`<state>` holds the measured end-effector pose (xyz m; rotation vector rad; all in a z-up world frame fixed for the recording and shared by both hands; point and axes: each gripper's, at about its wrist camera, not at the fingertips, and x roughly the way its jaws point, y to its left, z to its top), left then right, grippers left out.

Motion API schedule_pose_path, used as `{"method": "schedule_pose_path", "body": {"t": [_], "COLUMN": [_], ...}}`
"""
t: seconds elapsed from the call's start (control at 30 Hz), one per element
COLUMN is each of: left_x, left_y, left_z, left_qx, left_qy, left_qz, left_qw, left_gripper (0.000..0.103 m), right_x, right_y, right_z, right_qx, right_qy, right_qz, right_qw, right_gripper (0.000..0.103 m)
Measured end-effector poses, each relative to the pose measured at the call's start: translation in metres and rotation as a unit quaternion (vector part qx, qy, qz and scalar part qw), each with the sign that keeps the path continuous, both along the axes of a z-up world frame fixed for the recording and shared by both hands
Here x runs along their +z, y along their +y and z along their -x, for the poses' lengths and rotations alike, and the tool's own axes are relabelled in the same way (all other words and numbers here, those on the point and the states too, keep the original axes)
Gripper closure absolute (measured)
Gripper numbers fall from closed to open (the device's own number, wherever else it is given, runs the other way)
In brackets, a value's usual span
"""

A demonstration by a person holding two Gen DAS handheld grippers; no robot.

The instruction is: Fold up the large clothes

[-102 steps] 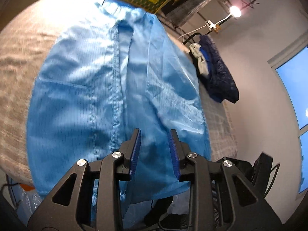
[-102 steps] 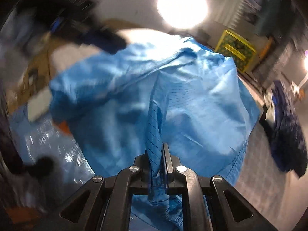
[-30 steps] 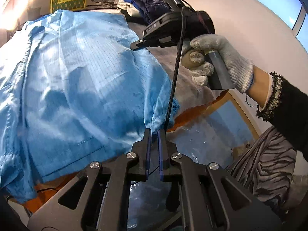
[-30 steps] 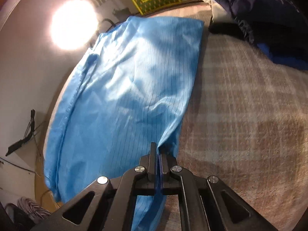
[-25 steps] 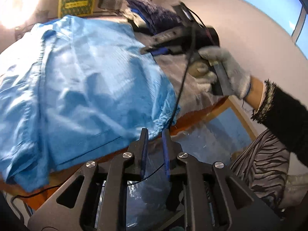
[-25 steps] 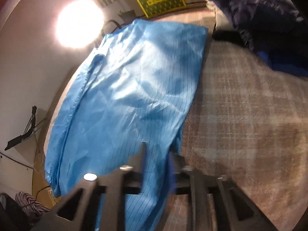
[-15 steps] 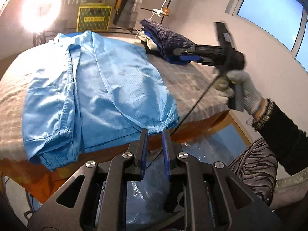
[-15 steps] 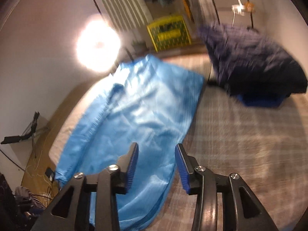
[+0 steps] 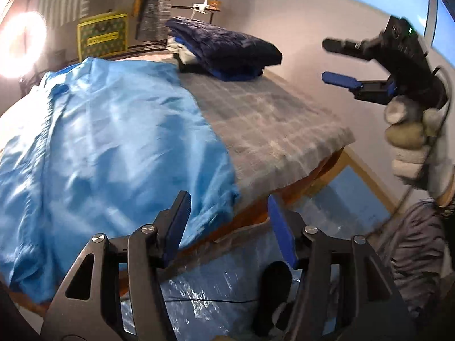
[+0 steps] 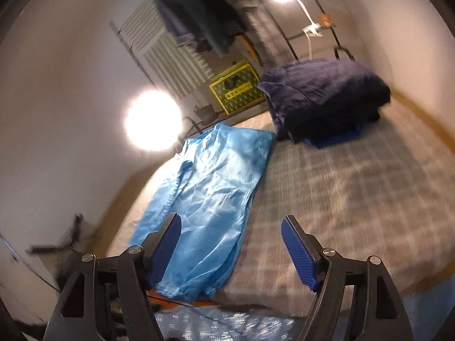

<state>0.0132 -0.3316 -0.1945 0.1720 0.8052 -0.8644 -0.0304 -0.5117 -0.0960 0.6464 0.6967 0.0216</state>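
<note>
A large light-blue garment lies spread along the left part of a table covered with a grey checked cloth; in the right wrist view the garment reaches the near table edge. My left gripper hovers off the near edge by the garment's hem, its jaws opening with nothing between them. My right gripper is raised above the table's near end, jaws opening, also with nothing between them. In the left wrist view that right gripper shows at the upper right, held in a gloved hand.
A pile of folded dark-blue clothes sits at the table's far end. A yellow-green crate and hanging clothes stand behind it, with bright lamps. Blue plastic sheeting covers the floor below the table edge.
Both grippers let go of the garment's hem and opened. The right gripper rose and drew back from the table; the left pulled back off the edge. The garment now lies flat.
</note>
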Motion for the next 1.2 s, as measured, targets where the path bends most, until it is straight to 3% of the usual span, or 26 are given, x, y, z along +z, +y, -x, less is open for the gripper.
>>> {"method": "schedule_pose_path", "body": {"t": [0.23,0.33,0.43,0.53,0.63,0.73,0.9,1.07,1.2], "left_x": [-0.04,-0.053,-0.054,-0.052,-0.047,-0.034,-0.007,0.005,0.003], "left_y": [-0.051,-0.054,-0.049,-0.044,-0.032,-0.015,0.004,0.014,0.017], "left_z": [-0.012,-0.018,-0.024,-0.031,-0.04,-0.047,-0.046,-0.048,-0.047], "left_qx": [0.015,0.025,0.04,0.043,0.045,0.062,0.073,0.083,0.087], "left_qy": [-0.027,-0.024,-0.024,-0.017,0.017,0.057,0.062,0.071,0.079], "left_qz": [-0.083,-0.096,-0.089,-0.08,-0.039,0.021,0.075,0.105,0.113], "left_qw": [0.9961,0.9948,0.9949,0.9957,0.9981,0.9962,0.9926,0.9885,0.9866], "left_gripper": [0.045,0.045,0.06,0.082,0.092,0.093,0.094,0.094,0.094], "right_x": [-0.016,-0.021,-0.025,-0.03,-0.038,-0.052,-0.089,-0.138,-0.16], "right_y": [-0.033,-0.038,-0.038,-0.036,-0.032,-0.03,-0.035,-0.04,-0.036], "right_z": [0.016,0.013,0.005,-0.008,-0.027,-0.06,-0.119,-0.18,-0.218], "right_qx": [-0.033,-0.038,-0.037,-0.027,-0.012,0.009,0.012,-0.02,-0.027], "right_qy": [-0.01,-0.011,-0.005,-0.002,0.007,0.024,0.064,0.108,0.117], "right_qz": [-0.08,-0.099,-0.104,-0.112,-0.12,-0.138,-0.16,-0.188,-0.208], "right_qw": [0.996,0.994,0.994,0.993,0.993,0.99,0.985,0.976,0.971], "right_gripper": [0.027,0.027,0.027,0.027,0.027,0.025,0.025,0.027,0.034]}}
